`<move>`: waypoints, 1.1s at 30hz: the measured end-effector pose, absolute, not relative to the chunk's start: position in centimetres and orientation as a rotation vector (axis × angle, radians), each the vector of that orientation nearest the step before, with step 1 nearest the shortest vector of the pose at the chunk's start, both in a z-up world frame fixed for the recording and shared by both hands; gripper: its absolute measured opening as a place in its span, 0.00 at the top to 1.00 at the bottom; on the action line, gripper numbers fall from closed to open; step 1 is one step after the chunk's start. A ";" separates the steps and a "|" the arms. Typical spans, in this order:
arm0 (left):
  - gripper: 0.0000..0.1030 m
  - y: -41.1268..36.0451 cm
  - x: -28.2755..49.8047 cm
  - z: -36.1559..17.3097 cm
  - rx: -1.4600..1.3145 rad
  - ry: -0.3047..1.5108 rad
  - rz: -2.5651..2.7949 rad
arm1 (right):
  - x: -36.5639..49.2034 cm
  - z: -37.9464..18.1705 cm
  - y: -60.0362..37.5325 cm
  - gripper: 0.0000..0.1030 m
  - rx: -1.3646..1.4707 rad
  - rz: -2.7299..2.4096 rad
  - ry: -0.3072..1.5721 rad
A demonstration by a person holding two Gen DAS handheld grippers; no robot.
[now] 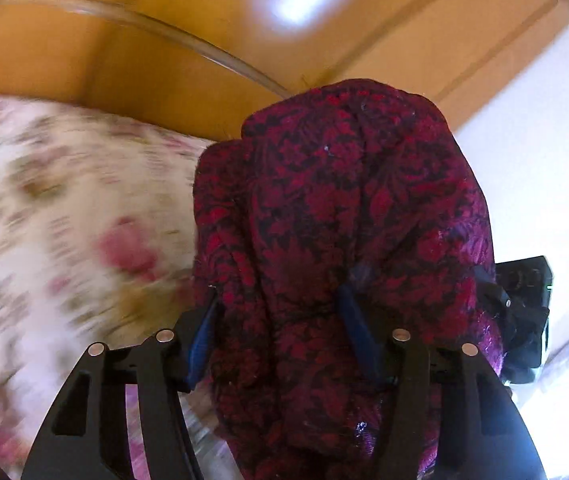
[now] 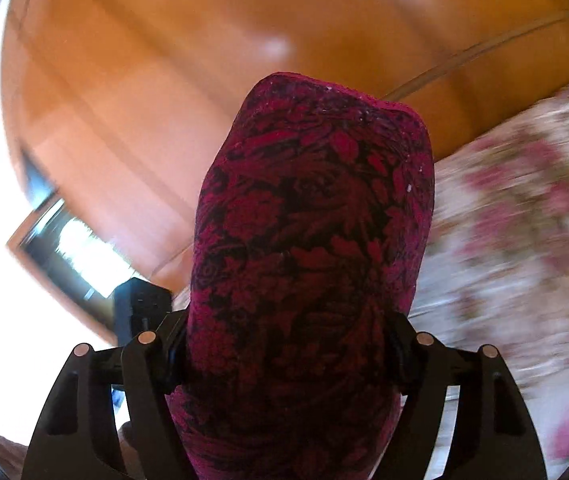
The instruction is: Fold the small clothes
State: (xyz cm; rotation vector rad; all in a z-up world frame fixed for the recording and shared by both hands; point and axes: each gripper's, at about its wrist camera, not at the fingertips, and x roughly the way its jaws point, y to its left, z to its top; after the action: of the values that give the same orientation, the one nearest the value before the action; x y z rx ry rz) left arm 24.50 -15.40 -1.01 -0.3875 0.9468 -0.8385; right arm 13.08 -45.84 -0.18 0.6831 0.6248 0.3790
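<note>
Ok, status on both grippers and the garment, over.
Left gripper and right gripper both shut on red patterned garment, bunched. Floral bedding beyond. Nothing blocking.

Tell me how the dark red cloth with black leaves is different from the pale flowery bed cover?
The dark red cloth with black leaves is deep red and black; the pale flowery bed cover is creamy white with pink blooms. The cloth hangs bunched in the left gripper and right gripper; the cover lies spread out below. Both carry plant patterns.

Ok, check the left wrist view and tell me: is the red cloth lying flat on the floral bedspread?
No, the red cloth is bunched up between the left gripper fingers, above the floral bedspread.
</note>
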 end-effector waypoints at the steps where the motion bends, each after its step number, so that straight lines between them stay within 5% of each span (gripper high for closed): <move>1: 0.45 -17.7 24.9 -1.1 -0.348 0.963 -0.843 | 12.8 -0.7 -47.2 0.29 0.693 0.337 0.629; 5: 0.48 -25.2 25.2 -3.4 -0.086 1.059 -0.790 | 10.9 -5.4 -51.6 0.29 0.709 0.169 0.743; 8: 0.48 -26.4 24.3 -4.6 -0.047 1.059 -0.756 | 8.7 -8.7 -53.0 0.19 0.763 0.092 0.767; 10: 0.48 -26.3 22.8 -4.0 -0.012 1.014 -0.714 | 7.4 -8.7 -53.9 0.10 0.789 0.086 0.756; 14: 0.48 -26.7 21.1 -3.4 0.083 0.938 -0.629 | 6.1 -5.2 -54.0 0.09 0.656 -0.003 0.721; 22: 0.48 -25.1 20.1 -2.2 0.092 0.914 -0.516 | 10.1 -1.0 -48.3 0.52 0.266 -0.059 0.726; 33: 0.48 -23.0 20.4 -3.2 0.154 0.923 -0.357 | 15.1 -4.7 -43.5 0.50 -0.005 -0.163 0.843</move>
State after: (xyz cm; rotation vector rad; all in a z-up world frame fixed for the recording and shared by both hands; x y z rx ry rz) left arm 20.44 -23.05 -3.22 0.1538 0.9230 -0.3566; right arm 15.11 -43.48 -4.74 -0.0045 0.8434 -0.1627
